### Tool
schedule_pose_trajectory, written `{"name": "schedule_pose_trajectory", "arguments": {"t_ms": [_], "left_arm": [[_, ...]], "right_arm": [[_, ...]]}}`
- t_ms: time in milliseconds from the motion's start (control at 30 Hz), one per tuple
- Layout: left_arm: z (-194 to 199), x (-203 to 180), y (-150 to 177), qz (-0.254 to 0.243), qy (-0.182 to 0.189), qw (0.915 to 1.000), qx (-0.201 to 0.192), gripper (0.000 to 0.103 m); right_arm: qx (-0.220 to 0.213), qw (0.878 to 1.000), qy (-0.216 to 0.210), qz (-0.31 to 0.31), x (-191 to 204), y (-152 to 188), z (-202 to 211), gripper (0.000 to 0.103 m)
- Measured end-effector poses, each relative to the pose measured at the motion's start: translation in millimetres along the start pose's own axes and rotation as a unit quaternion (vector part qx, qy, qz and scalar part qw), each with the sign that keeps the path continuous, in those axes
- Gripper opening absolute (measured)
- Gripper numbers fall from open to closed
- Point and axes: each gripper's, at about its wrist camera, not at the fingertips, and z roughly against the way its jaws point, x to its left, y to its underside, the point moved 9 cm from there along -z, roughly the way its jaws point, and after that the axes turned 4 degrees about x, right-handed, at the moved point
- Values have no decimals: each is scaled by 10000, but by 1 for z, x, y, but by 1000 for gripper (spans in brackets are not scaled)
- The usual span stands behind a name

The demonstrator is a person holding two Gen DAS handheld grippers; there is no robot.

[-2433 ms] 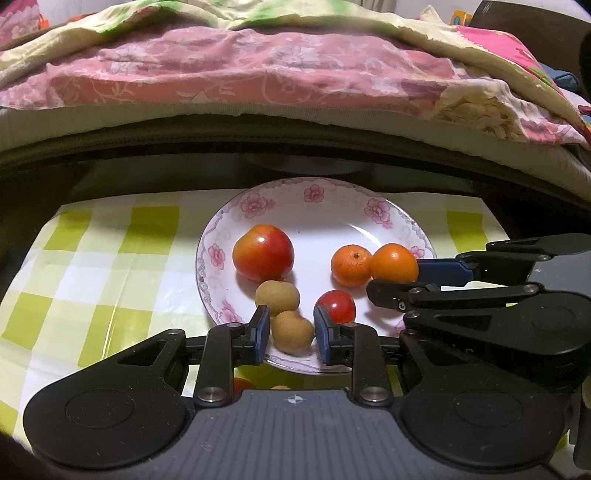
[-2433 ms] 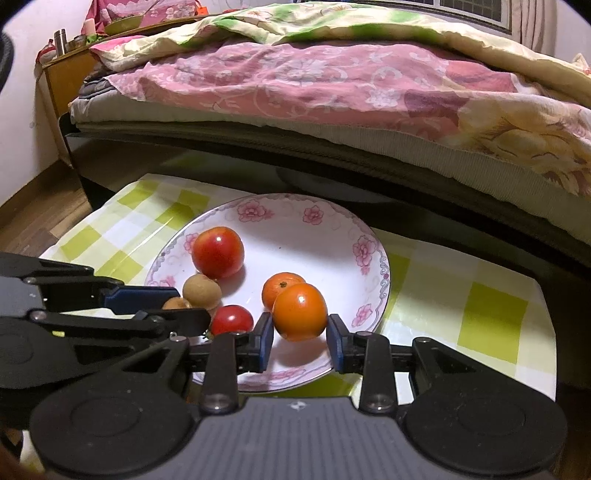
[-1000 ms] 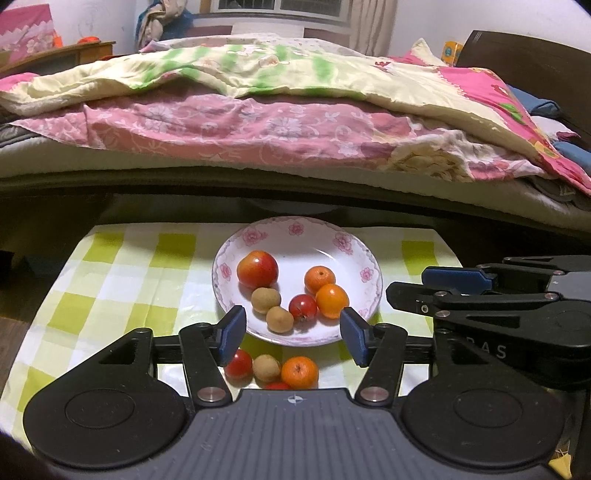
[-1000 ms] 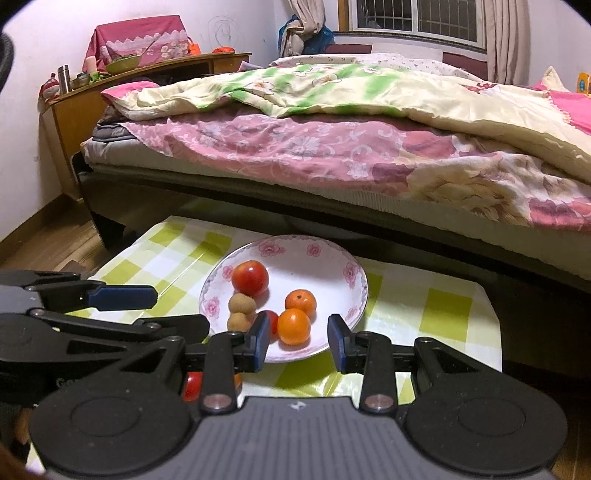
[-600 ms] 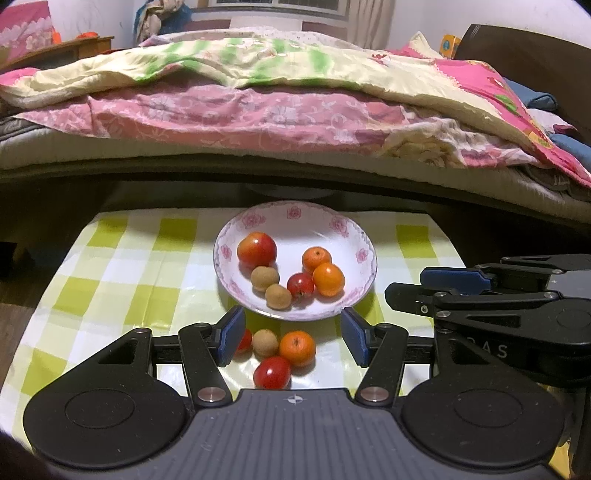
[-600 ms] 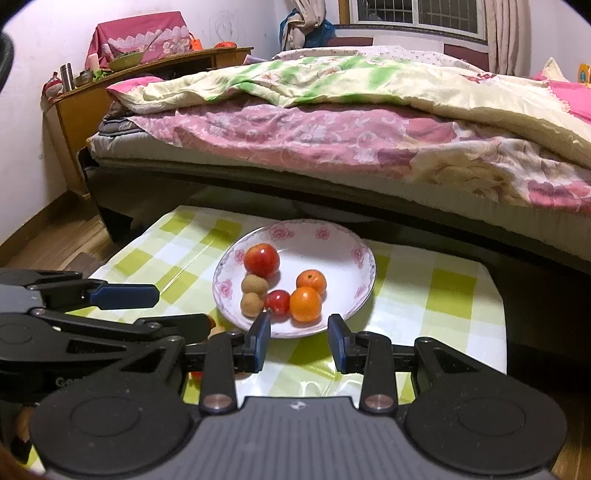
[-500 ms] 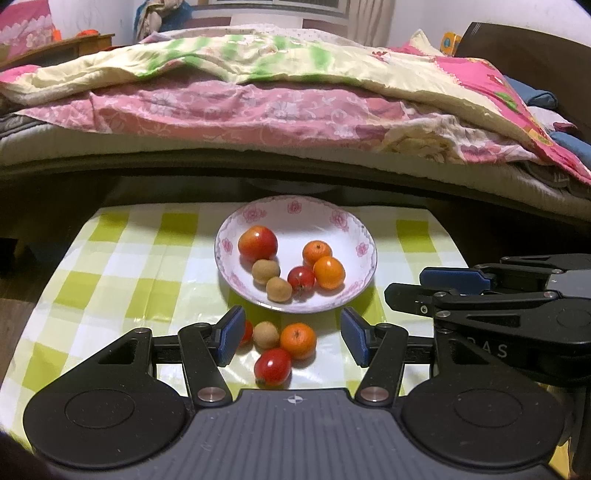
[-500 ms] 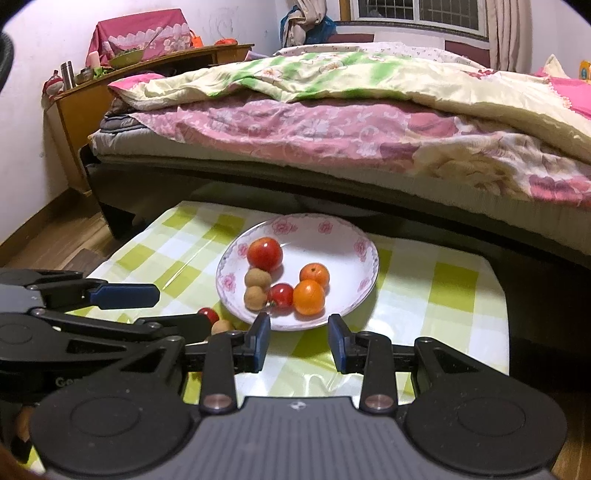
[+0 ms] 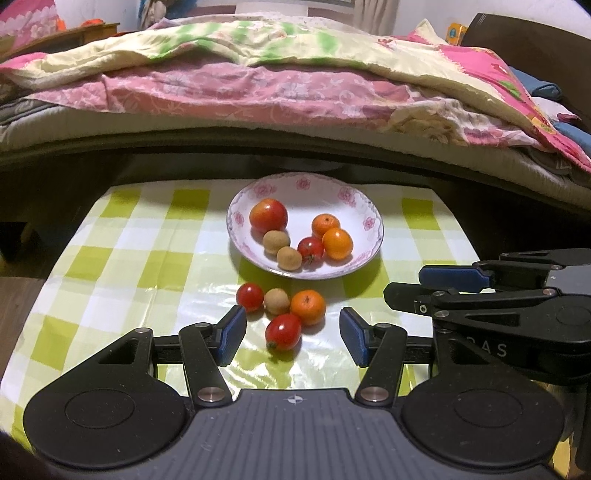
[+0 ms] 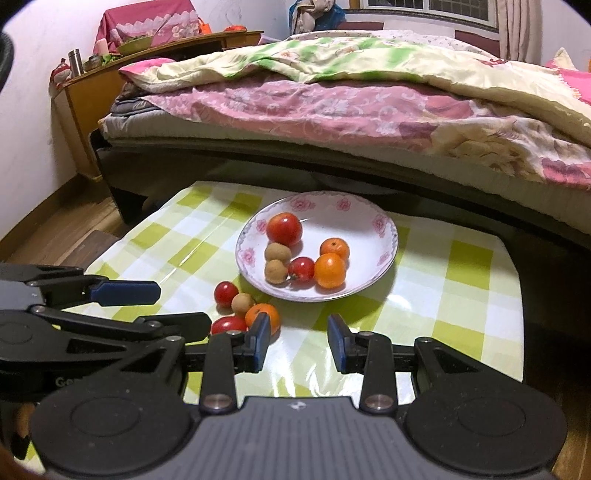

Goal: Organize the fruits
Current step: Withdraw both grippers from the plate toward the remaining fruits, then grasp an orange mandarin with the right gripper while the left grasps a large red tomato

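Your left gripper (image 9: 293, 335) hangs with its fingers spread wide and empty, and the loose red tomato (image 9: 283, 332) lies on the worktop straight ahead between them, nearer to this hand than to your right gripper (image 10: 298, 339), also parted and empty. The tomato's long axis runs diagonally, stem end toward you and left; the plate (image 9: 373, 236) sits just beyond.

I see a bed (image 10: 369, 122) across the room ahead, heaped with pink floral and cream-green quilts (image 10: 332, 74). Left of it a wooden cabinet (image 10: 96, 96) stands against a white wall (image 10: 33, 110) — wood floor (image 10: 55, 225) below, a curtained window (image 10: 443, 11) behind.
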Motion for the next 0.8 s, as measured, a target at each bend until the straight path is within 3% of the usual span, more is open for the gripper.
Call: {"name": "schedule_pose_trajectory", "arguments": {"t_ms": [800], "left_arm": [[-13, 25, 31, 33, -134, 9988, 472, 61]], "right_arm": [[397, 9983, -239, 344, 28, 18, -31, 53]]}}
